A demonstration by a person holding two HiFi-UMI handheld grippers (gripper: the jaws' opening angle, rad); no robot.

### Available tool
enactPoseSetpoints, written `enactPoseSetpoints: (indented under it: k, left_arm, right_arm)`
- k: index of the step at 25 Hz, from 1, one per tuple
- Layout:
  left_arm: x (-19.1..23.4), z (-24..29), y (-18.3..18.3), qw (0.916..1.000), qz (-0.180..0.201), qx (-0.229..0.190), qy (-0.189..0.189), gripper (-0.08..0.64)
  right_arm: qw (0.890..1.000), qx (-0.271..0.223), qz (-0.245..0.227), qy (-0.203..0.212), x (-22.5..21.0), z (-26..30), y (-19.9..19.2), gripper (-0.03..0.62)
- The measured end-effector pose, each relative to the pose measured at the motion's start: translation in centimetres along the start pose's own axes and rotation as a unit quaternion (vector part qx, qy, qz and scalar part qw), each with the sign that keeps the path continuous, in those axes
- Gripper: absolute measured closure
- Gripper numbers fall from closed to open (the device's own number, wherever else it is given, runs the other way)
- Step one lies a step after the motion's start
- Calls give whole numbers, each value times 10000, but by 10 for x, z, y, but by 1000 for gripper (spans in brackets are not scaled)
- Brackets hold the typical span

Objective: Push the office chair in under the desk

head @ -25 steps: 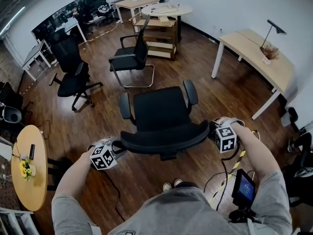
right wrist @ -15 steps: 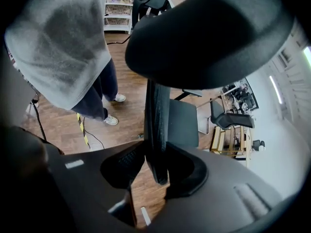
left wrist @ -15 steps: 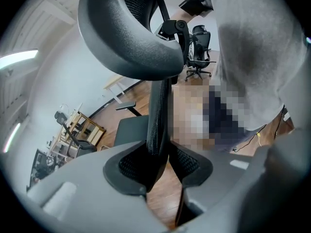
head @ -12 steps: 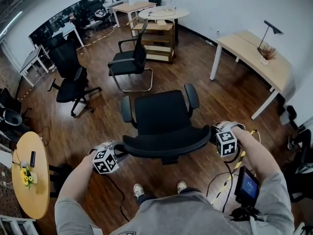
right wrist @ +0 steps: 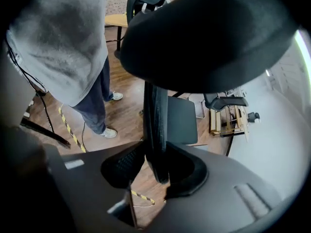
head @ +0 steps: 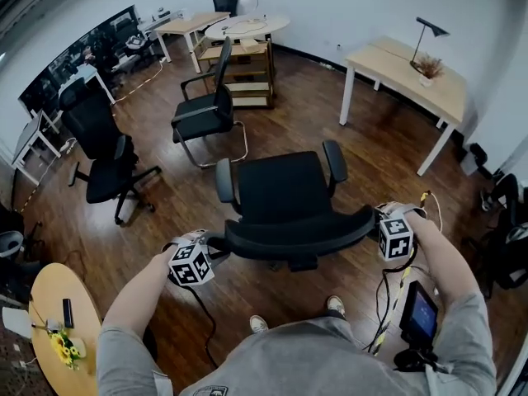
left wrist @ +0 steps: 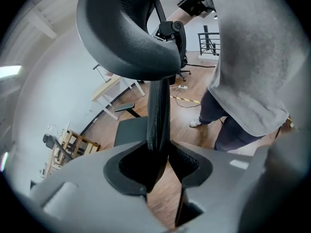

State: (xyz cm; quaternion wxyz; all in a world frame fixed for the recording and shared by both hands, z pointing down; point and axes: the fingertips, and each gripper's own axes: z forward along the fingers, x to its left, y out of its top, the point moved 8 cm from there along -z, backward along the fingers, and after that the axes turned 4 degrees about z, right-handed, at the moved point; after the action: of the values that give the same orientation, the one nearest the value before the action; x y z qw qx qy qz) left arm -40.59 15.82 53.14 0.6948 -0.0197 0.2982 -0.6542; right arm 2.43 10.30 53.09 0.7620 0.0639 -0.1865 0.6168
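Note:
The black office chair stands mid-floor with its backrest toward me. My left gripper is shut on the backrest's left edge and my right gripper on its right edge. In the left gripper view the backrest edge runs down between the pads of the left gripper, under the headrest. The right gripper view shows the same: the backrest edge is clamped in the right gripper. The light wooden desk with white legs stands at the upper right.
On the desk are a black lamp and a small plant. A black visitor chair and a wooden shelf are ahead, another office chair at the left, a round yellow table at the lower left. Cables lie by my right foot.
The chair has rolled across the floor with both grippers holding its backrest, and it has turned a little. The person has stepped along behind it. The desk now lies slightly nearer the chair.

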Motion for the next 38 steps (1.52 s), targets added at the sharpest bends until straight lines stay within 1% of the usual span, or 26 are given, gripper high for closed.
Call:
enactPoseSetpoints:
  k: [5, 12, 19, 22, 25, 30, 36, 38]
  left_arm:
    - [21, -9, -43, 9994, 318, -67, -133, 422]
    - [44, -19, -79, 9968, 707, -184, -332, 420]
    - [57, -23, -99, 9942, 916, -313, -459, 419]
    - [61, -22, -105, 9927, 1024, -379, -515, 419]
    - [72, -24, -111, 9910, 1133, -440, -567, 419]
    - [83, -28, -132, 9854, 1411, -660, -688, 420]
    - [112, -28, -158, 9764, 1809, -833, -840, 422]
    - [122, -29, -175, 9729, 1944, -870, -902, 422]
  right_arm:
    - [9992, 145, 384, -21, 17, 3, 44, 454]
    - [9956, 377, 849, -78, 30, 3, 91, 454]
    - [9943, 319, 1016, 25, 34, 4, 113, 454]
    - [9931, 204, 1151, -40, 39, 4, 116, 454]
    - [9914, 190, 1285, -136, 36, 4, 123, 454]
    - [9861, 427, 1597, -145, 40, 7, 150, 454]
    - [9759, 745, 2041, -199, 39, 13, 188, 454]
    - [9720, 813, 2193, -224, 38, 19, 209, 454]
